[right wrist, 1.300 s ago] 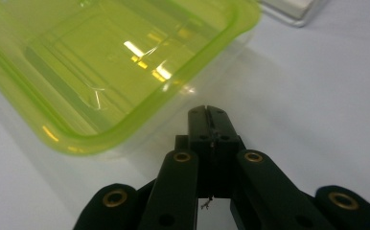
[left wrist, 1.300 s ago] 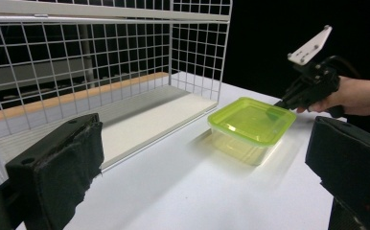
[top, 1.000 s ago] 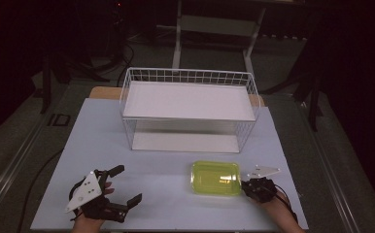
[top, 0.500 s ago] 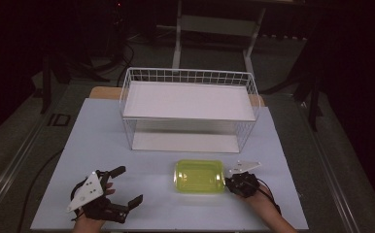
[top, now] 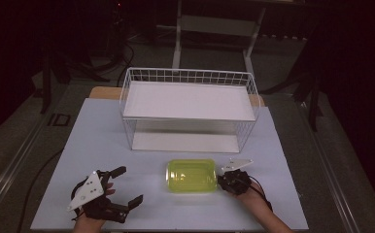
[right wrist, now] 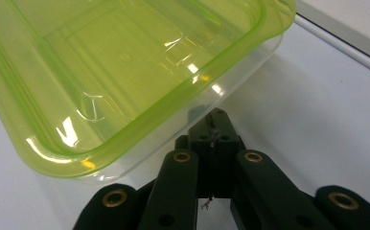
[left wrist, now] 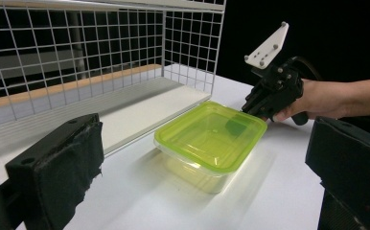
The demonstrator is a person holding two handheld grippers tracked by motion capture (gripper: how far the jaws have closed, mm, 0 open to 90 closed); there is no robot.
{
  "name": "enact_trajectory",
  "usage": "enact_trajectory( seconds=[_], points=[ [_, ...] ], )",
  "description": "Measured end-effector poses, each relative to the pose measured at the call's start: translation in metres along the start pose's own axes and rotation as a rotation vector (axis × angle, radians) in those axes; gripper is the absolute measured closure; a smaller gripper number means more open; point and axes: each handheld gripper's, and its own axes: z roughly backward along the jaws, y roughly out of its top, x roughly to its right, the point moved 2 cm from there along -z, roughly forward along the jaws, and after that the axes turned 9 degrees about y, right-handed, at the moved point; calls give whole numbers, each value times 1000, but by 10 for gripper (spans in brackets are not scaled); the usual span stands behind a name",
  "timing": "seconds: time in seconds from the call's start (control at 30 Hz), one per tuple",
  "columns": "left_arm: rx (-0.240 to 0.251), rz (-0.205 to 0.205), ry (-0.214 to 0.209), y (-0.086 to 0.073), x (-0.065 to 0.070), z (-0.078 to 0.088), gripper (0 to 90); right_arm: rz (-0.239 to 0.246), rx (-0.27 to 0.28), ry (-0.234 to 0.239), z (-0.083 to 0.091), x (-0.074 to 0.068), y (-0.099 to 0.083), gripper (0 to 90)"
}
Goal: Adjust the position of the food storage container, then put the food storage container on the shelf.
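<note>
A clear rectangular container with a yellow-green lid [top: 191, 175] lies on the white table in front of the wire rack. My right gripper [top: 223, 182] is at its right end. In the right gripper view the jaws are shut together, and the tips [right wrist: 214, 117] press against the clear wall just under the lid's rim [right wrist: 125, 72]. My left gripper [top: 128, 185] rests at the table's front left, open and holding nothing, a short way left of the container. Its black pads [left wrist: 61, 163] frame the container [left wrist: 212, 136] and the right gripper [left wrist: 250, 108] beyond.
A white wire rack [top: 188, 99] with a white shelf board stands across the back half of the table, its lower level open toward the front. The table's front edge [top: 176, 228] runs close under both hands. Dark floor and stands surround the table.
The right gripper and the container have slid left along the front of the table, toward its middle. The left gripper has stayed put.
</note>
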Motion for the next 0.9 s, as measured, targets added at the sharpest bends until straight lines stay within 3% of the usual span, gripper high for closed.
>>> enact_trajectory(
  seconds=[0.17, 0.2, 0.3, 0.37, 0.4, 0.43, 0.53, 0.57, 0.6, 0.63, 0.8, 0.9],
  points=[
    [-2, 1, 0, 0, 0, -1, 3, 14, -10, -33, 7, 3, -2, 866],
    [-8, 2, 0, -1, 0, -1, 3, 18, -6, -63, 17, 5, -2, 831],
    [-18, -2, -6, -1, 1, -2, 3, 3, 41, -93, 35, 8, -2, 707],
    [-28, -3, -8, -2, 3, -4, 3, 0, 75, -114, 47, 6, -1, 555],
    [-30, 8, -16, -2, 3, -4, 3, 0, 75, -114, 47, 6, -1, 555],
    [-31, 17, -16, -2, 3, -5, 3, -12, 122, -127, 60, 2, 1, 418],
    [-35, 15, -12, -2, 4, -7, 3, -21, 155, -119, 65, -2, 3, 345],
    [-46, 21, -6, 0, 4, -8, 3, -14, 172, -126, 70, -5, 4, 269],
    [-50, 29, -9, 0, 4, -9, 3, 3, 220, -102, 82, -16, 8, 142],
    [-58, 27, -8, 1, 4, -10, 3, 3, 220, -102, 82, -16, 8, 142],
    [-137, 44, -42, 4, 6, -24, 2, -4, 342, -94, 98, -30, 11, 158],
    [-165, 23, -72, 9, 11, -35, 3, 10, 348, -103, 100, -31, 12, 162]
  ],
)
